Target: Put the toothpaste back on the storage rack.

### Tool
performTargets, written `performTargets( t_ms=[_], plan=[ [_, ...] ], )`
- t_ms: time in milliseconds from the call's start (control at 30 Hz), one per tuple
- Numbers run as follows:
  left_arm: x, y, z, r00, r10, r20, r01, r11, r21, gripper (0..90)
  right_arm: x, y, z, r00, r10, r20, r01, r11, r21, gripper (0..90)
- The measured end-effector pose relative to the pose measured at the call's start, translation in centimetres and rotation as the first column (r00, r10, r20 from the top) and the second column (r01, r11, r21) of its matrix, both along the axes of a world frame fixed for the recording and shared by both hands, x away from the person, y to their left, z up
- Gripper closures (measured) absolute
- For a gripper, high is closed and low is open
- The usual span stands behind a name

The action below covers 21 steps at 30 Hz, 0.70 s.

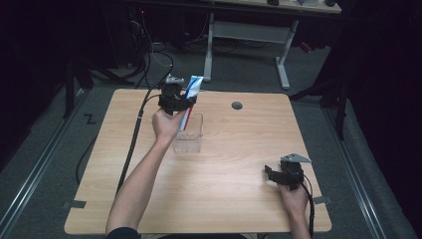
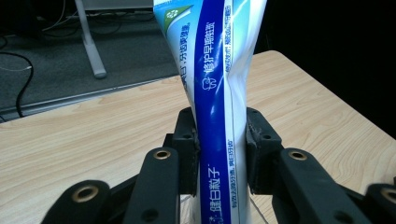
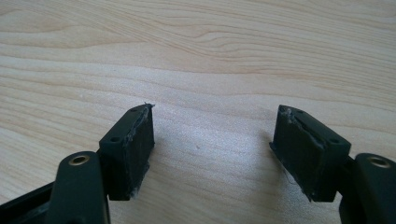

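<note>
Firmly clamped: my left gripper (image 2: 220, 154) has both black jaws pressed into the sides of a toothpaste tube (image 2: 215, 93), the tube pinched in at the waist where the pads bite. Tube is blue and white with printed characters, and it runs up out of the top of the left gripper view and down past its bottom edge. From the high view, the left gripper (image 1: 175, 102) sits above the far-left part of the table (image 1: 234, 199), tube (image 1: 193, 89) tilted, flat crimped end up and leaning to the right. Lower part of the tube reaches down to the mouth of a clear plastic box (image 1: 190, 139) standing just near-right of my hand; whether it touches the box wall, I cannot tell. Left hand (image 1: 166, 124) wraps the gripper body, cable trailing off the near-left side.

Right gripper (image 3: 212, 154): jaws spread wide, nothing between them, bare wood grain below. In the high view it rests at the near-right corner (image 1: 282, 175), grey three-cornered plate on top, well apart from box and tube.

Small dark round grommet (image 1: 237, 105) in the tabletop, far side, right of the box.
</note>
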<state>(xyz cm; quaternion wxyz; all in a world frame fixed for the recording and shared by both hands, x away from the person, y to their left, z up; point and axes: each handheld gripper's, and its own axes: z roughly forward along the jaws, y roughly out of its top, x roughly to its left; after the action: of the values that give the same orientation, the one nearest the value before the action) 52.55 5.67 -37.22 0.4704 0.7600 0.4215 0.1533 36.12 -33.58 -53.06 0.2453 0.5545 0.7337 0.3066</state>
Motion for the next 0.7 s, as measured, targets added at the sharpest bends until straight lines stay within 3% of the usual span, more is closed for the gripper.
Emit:
performTargets(
  t_ms=[700],
  plan=[
    [0.3, 0.3, -1.2, 0.9994, 0.032, 0.016, -0.032, 0.9992, 0.022, 69.6, 0.0, 0.0, 0.0, 1.0, -0.001, -0.001, 0.001, 1.0, 0.0, 29.4]
  ],
)
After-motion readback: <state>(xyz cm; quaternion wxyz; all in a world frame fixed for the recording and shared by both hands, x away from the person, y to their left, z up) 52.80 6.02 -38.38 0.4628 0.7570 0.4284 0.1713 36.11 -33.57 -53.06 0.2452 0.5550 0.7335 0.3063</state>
